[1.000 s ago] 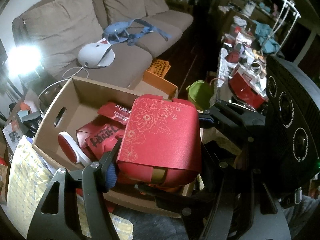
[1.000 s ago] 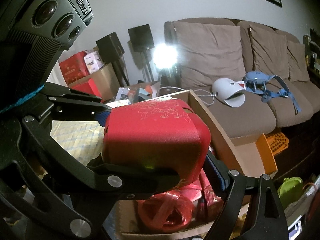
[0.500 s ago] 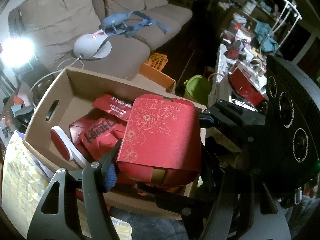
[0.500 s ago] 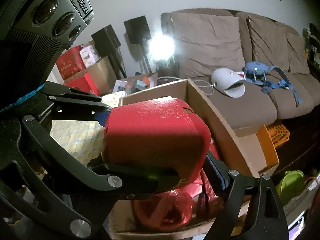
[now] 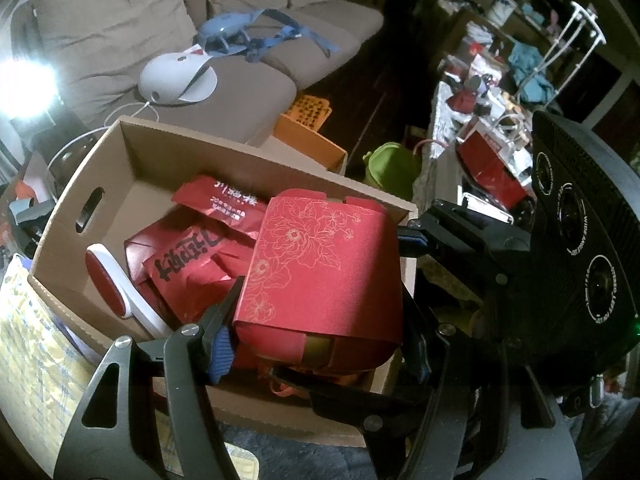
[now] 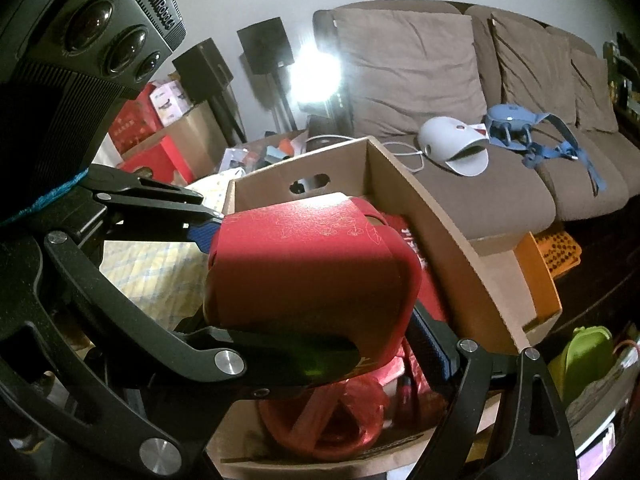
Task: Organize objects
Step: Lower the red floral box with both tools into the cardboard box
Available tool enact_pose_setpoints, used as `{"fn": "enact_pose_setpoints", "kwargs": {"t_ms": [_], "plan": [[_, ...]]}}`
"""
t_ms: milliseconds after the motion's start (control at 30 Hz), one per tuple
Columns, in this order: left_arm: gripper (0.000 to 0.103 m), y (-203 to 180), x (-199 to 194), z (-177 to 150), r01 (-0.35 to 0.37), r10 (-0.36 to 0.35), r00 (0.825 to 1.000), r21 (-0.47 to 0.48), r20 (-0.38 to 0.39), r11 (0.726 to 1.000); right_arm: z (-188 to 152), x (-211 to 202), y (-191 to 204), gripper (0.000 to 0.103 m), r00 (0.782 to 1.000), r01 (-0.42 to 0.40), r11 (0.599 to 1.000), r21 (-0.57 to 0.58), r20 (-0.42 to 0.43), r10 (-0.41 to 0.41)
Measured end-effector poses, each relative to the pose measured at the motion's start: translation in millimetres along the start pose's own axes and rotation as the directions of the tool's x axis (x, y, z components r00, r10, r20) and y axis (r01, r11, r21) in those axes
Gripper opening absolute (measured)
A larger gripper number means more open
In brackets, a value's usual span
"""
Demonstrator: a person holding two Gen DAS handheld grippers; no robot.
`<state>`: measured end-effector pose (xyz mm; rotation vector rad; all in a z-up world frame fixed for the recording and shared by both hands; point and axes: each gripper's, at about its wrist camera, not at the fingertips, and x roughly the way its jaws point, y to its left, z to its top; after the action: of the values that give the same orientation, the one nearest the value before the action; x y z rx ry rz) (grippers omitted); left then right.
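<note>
A red box with gold flower print (image 5: 320, 272) (image 6: 304, 268) hangs over the near end of an open cardboard carton (image 5: 120, 168) (image 6: 440, 240). Both grippers are shut on it from different sides. My left gripper (image 5: 320, 344) presses its blue pads (image 5: 220, 344) on the box's lower sides. My right gripper (image 6: 320, 332) clamps it across the other way, with one blue pad (image 6: 428, 340) on the box's right edge. Several red packets (image 5: 192, 264), a white-and-red object (image 5: 108, 280) and a red bag (image 6: 328, 412) lie in the carton under the box.
A brown sofa (image 5: 248, 88) stands behind the carton, with a white device (image 5: 172, 76) and a blue strapped item (image 5: 248, 28) on it. An orange crate (image 5: 308, 120) and a green container (image 5: 388, 164) sit on the floor. A cluttered table (image 5: 480, 128) is at the right, a bright lamp (image 5: 24, 84) at the left.
Both grippers have sunk a little with the red box, toward the carton, which now looks nearer and larger. The grip on the box is unchanged.
</note>
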<state>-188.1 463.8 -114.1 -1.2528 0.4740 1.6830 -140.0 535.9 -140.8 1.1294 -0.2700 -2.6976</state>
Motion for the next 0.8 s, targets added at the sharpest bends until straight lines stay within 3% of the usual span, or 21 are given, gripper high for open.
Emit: {"fn": "enact_pose_setpoints", "kwargs": {"t_ms": [800], "plan": [[0.064,12.0,30.2,-1.4,0.049,-0.051,0.998,-0.049,-0.041,0.998,-11.0,25.7,-14.7,0.088,0.996,0.026,0.998,0.058,-0.092,-0.021]]}}
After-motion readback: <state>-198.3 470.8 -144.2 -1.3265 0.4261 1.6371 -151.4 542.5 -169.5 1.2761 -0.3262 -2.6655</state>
